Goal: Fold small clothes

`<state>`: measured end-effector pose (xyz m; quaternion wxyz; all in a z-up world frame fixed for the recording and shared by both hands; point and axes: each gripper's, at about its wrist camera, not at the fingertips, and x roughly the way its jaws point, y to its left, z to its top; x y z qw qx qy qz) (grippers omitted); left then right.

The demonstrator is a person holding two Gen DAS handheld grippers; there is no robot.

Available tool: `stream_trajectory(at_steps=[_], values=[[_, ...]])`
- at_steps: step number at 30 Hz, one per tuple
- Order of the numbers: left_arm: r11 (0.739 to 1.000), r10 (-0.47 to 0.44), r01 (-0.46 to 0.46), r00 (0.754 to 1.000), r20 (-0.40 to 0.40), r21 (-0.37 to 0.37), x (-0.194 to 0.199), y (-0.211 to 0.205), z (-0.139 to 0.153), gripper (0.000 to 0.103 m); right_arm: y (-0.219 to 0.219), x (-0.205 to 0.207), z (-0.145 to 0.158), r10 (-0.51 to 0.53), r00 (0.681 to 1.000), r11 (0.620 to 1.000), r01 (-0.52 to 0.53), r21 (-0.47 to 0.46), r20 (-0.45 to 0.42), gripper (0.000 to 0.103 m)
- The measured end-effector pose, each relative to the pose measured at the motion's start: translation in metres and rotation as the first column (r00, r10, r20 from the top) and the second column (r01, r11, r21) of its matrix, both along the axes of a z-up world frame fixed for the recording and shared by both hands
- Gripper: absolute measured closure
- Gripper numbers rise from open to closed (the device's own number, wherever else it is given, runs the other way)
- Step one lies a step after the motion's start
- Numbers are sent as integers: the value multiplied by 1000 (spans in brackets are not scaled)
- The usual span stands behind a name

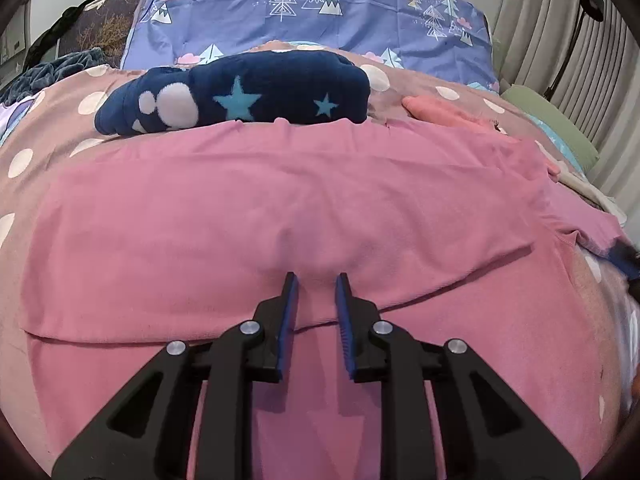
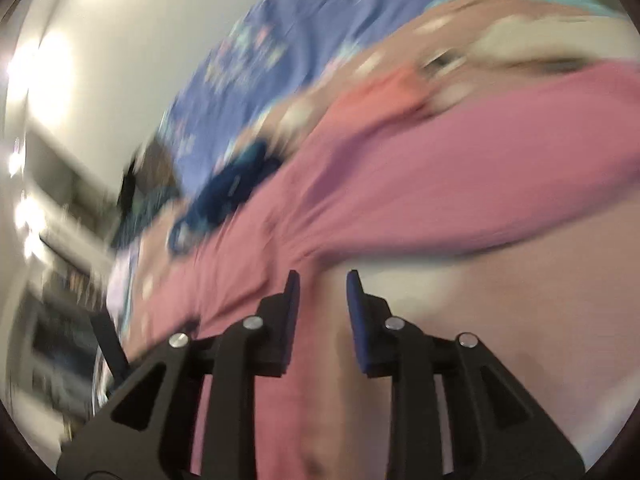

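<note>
- Basically the bed (image 1: pixel 48 136), with its dusty-pink dotted cover, is the work surface; a purple tree-print sheet (image 1: pixel 304 20) hangs behind it.
- Pink garment (image 1: pixel 280 208) lies spread across the middle of the bed and fills most of the left view. One layer is already folded over; its free edge runs across just beside the left fingertips.
- Navy star-print bundle (image 1: pixel 248 92) sits at the garment's far edge, touching or just overlapping it, can't tell which. Looks like a finished item; keep the next fold clear of it.
- Salmon cloth (image 1: pixel 440 114) lies right of the navy bundle, just past the garment's far corner.
- Left gripper (image 1: pixel 316 280): jaws part-open with a modest gap, nothing between them, low over the folded layer near its edge.
- Right gripper (image 2: pixel 323 276): also part-open and empty. This view is heavily motion-blurred, so contact with the pink garment (image 2: pixel 460 168) can't be judged.
- Step, by my read: take the folded edge for the next fold.
- To do it well: pinch both layers at the edge together, with the two grippers well apart along it. Lift low and even, carry over squarely, let go only once it lies flat.
- Risk: catching only the top layer drags the fold open.
</note>
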<state>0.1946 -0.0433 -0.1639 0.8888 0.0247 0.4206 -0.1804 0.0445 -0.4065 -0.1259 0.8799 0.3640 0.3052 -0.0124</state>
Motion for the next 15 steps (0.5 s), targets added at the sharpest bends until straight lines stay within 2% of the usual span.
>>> stream_trajectory(at_steps=[1, 2, 3, 4, 5, 7, 8, 9, 11, 13, 15], values=[[1000, 0, 0, 1000, 3, 7, 0, -2, 0, 82, -30, -22, 2, -97, 995, 995, 97, 13, 5, 77], [1000, -1, 0, 1000, 6, 14, -1, -3, 1, 82, -63, -45, 2, -210, 978, 977, 210, 37, -2, 77], [1000, -1, 0, 1000, 9, 19, -1, -4, 2, 82, -82, -60, 0, -281, 960, 958, 281, 60, -12, 75], [1000, 0, 0, 1000, 9, 19, 1, -7, 4, 82, -118, -88, -7, -405, 913, 905, 407, 127, -43, 74], [1000, 0, 0, 1000, 8, 17, 1, -7, 4, 82, -142, -109, -15, -475, 877, 856, 479, 193, -71, 74], [1000, 0, 0, 1000, 5, 6, 1, -6, 4, 82, -169, -136, -28, -538, 839, 786, 534, 312, -80, 75], [1000, 0, 0, 1000, 4, 3, 1, -6, 4, 82, -178, -144, -33, -544, 835, 767, 533, 357, -77, 75], [1000, 0, 0, 1000, 3, 2, 2, -6, 4, 82, -183, -147, -37, -533, 843, 761, 514, 396, -71, 74], [1000, 0, 0, 1000, 3, 3, 2, -6, 4, 82, -184, -143, -37, -521, 851, 770, 505, 390, -73, 67], [1000, 0, 0, 1000, 3, 1, 2, -6, 5, 82, -188, -132, -33, -512, 857, 788, 493, 368, -51, 51], [1000, 0, 0, 1000, 1, -8, 2, -5, 4, 82, -192, -118, -27, -525, 849, 788, 510, 345, -56, 50]])
